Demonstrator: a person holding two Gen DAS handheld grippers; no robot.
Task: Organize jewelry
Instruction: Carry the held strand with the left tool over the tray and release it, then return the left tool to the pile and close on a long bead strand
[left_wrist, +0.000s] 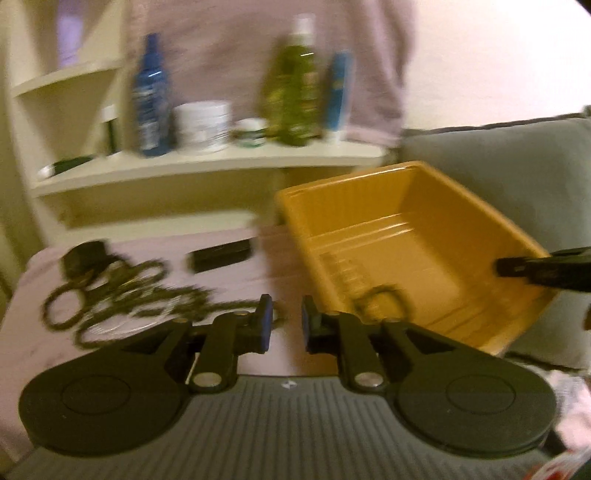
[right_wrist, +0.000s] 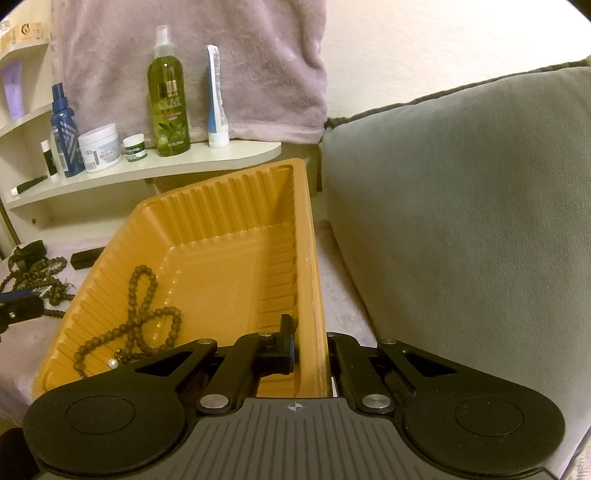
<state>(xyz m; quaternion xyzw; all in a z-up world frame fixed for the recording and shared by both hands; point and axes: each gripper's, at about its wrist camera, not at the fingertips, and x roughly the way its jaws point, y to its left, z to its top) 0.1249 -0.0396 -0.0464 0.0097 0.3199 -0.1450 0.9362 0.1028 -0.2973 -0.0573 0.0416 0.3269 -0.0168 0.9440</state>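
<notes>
An orange plastic tray (right_wrist: 236, 206) sits tilted on the pinkish cloth. My right gripper (right_wrist: 310, 350) is shut on the tray's right wall, one finger inside and one outside. A brown bead necklace (right_wrist: 147, 317) with a pearl lies in the tray's near left part. A pile of dark bead necklaces (left_wrist: 122, 299) lies on the cloth left of the tray (left_wrist: 406, 236). My left gripper (left_wrist: 287, 325) is open and empty just above the cloth, between the pile and the tray. The right gripper's finger (left_wrist: 532, 271) shows at the tray's right rim.
A small black box (left_wrist: 221, 254) and a dark pouch (left_wrist: 85, 258) lie on the cloth behind the pile. A cream shelf (right_wrist: 147, 170) with bottles and jars stands behind. A grey cushion (right_wrist: 461, 221) fills the right side.
</notes>
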